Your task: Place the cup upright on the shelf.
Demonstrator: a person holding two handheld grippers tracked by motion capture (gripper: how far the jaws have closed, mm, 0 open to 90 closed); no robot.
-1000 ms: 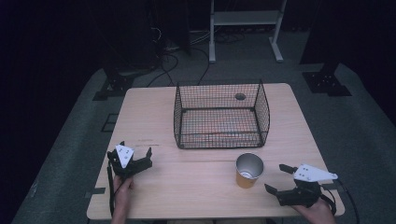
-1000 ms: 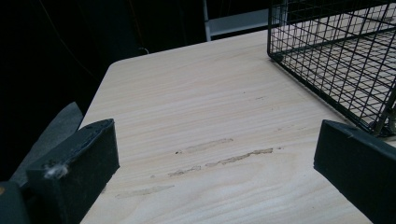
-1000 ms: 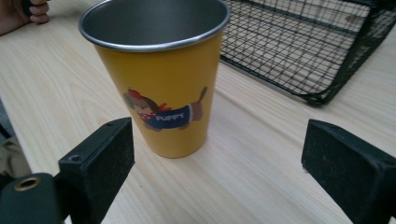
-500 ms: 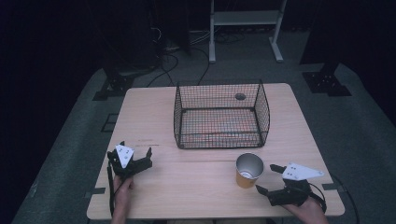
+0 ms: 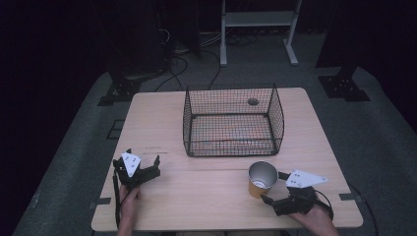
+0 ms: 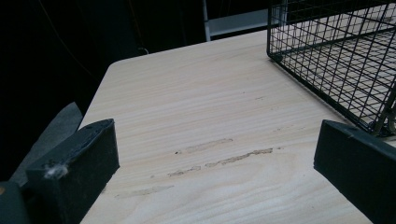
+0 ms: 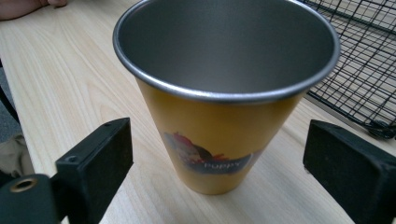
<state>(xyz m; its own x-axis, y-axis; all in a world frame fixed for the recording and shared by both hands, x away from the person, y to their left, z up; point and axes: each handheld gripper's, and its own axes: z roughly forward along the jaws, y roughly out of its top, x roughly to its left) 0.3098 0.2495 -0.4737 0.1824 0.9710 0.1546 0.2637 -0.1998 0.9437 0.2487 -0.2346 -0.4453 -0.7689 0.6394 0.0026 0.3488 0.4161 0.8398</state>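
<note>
Right gripper jaws spread wide, flanking yellow metal cup without contact; cup upright on wooden table, just ahead between the jaws. Wire basket beyond cup. Left gripper also wide, holding nothing, basket corner ahead-right.

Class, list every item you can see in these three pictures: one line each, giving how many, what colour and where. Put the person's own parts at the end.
Table: one, light wood, centre of the high view.
Wire basket: one, black, on the far half of the table, nothing inside.
Cup: one, yellow-orange outside, metal inside, upright near the front right, between the right gripper's open jaws.
Shelf frame: one, pale grey, on the floor beyond the table.
Cables: several, dark, on the grey floor behind.
Left gripper: one, black, front left, jaws open.
Right gripper: one, black, front right, jaws open.
Hands: two, at the near edge, left hand, right hand.
</note>
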